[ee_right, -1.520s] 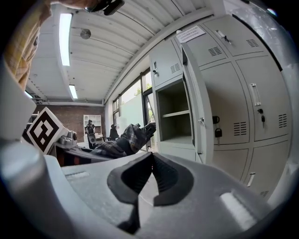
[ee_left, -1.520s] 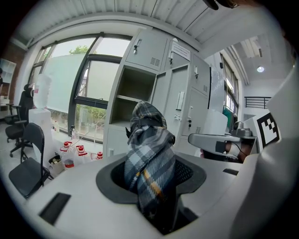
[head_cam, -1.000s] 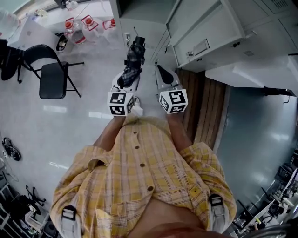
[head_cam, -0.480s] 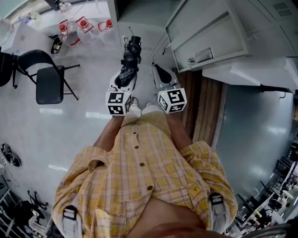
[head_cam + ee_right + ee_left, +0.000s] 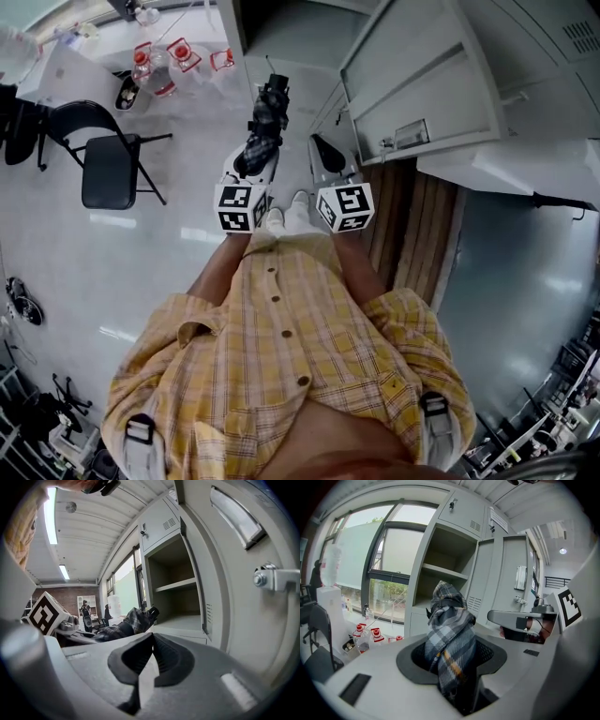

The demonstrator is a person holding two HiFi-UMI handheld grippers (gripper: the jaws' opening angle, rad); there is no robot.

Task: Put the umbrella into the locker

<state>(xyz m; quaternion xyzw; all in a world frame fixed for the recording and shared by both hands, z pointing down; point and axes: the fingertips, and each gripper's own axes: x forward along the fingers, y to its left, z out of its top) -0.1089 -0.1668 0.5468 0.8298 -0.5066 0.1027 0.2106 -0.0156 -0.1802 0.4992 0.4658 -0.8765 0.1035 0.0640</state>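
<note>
Grey-plaid folded umbrella (image 5: 451, 634) sits clamped between the jaws of your left gripper (image 5: 251, 169). Its tip points toward the open locker (image 5: 440, 555) ahead, and it is not yet inside. Your right gripper (image 5: 151, 641) holds nothing, its jaws pressed together, near the locker's swung-out door (image 5: 243, 573).

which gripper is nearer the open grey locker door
Right. The right gripper sits beside the open grey locker door; the left gripper, clamping the folded plaid umbrella, is farther away.
</note>
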